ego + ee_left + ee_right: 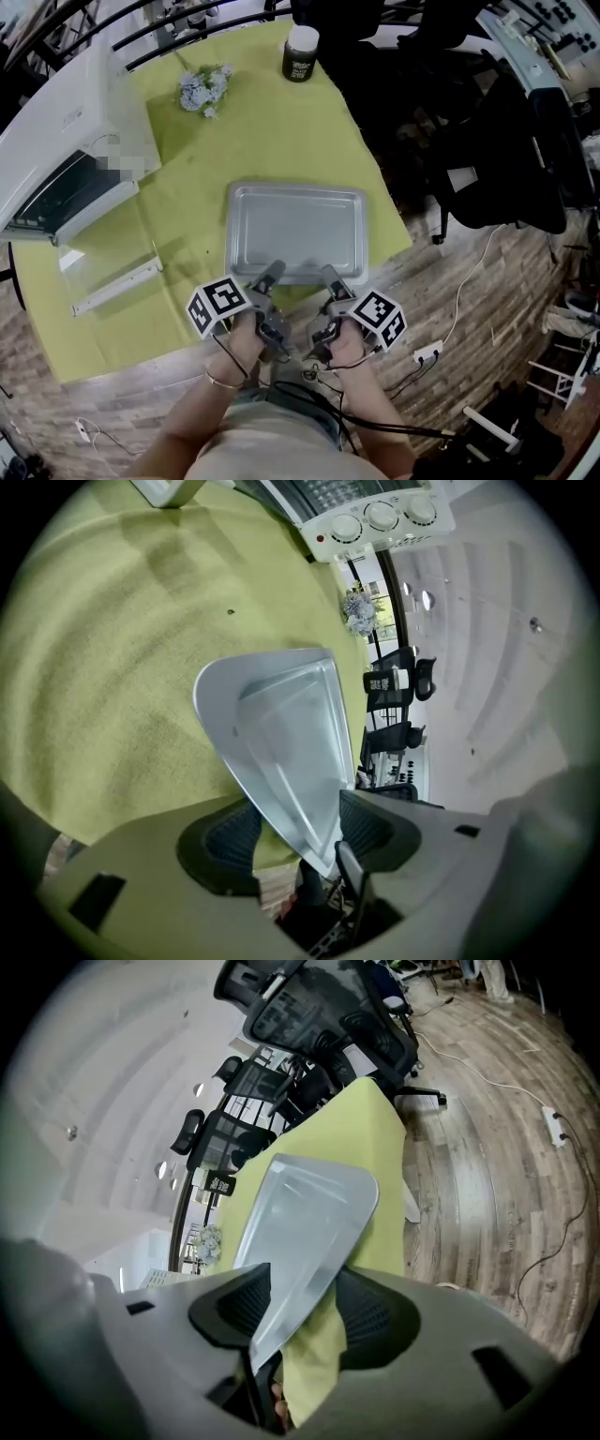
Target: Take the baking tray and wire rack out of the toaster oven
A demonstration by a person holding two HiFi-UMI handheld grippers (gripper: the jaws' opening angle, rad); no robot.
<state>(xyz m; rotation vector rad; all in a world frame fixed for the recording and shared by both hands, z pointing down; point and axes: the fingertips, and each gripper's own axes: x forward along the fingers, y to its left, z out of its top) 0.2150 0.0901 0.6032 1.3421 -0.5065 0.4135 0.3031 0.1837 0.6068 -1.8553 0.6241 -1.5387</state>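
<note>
On the counter's yellow-green cloth, the shallow rectangular silver metal baking tray lies flat and empty, right in front of you and well clear of the white toaster oven at your far left. That oven's glass door hangs open and flat over the cloth. Its cavity is too dark to make out the wire rack.

Your left gripper sits at the tray's near rim, and your right gripper sits beside it at the same rim, a little apart. In the left gripper view the jaws stand wide, released. The tray's rim runs between the two ribbed black pads with a gap on the left side. In the right gripper view the jaws are likewise spread. The rim and a fold of cloth lie between the pads, which do not clamp either one.

Beyond the tray, a small bunch of pale blue flowers and a dark jar with a white lid stand near the counter's far edge. Black office chairs crowd the wooden floor to your right.
</note>
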